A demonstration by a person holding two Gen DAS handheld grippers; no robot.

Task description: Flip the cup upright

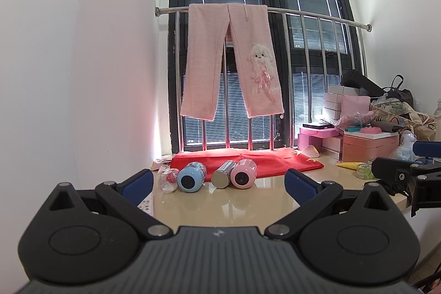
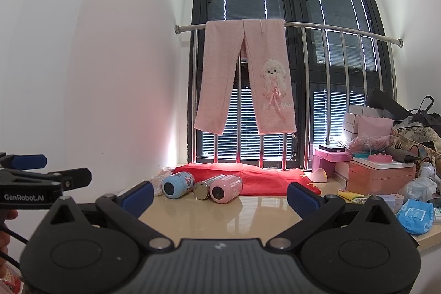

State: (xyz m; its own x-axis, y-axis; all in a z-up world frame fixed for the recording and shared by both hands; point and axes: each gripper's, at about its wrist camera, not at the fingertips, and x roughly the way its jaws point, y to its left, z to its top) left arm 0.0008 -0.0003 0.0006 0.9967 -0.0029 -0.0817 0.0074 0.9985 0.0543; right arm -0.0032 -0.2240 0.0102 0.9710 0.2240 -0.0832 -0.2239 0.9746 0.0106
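Note:
Several cups lie on their sides on the beige counter (image 1: pixel 248 200), bases toward me: a clear bottle (image 1: pixel 168 179), a blue cup (image 1: pixel 191 176), a steel cup (image 1: pixel 222 174) and a pink cup (image 1: pixel 243 173). In the right wrist view they show as the clear bottle (image 2: pixel 156 184), blue cup (image 2: pixel 176 186), steel cup (image 2: pixel 205 188) and pink cup (image 2: pixel 224 188). My left gripper (image 1: pixel 219 185) is open and empty, short of the cups. My right gripper (image 2: pixel 220 194) is open and empty, also short of them.
A red cloth (image 1: pixel 248 160) lies behind the cups under a railing with pink trousers (image 1: pixel 231 59). Boxes and bags (image 1: pixel 369 134) crowd the counter's right side. A blue packet (image 2: pixel 416 214) lies near the right edge. The white wall (image 1: pixel 82 73) is on the left.

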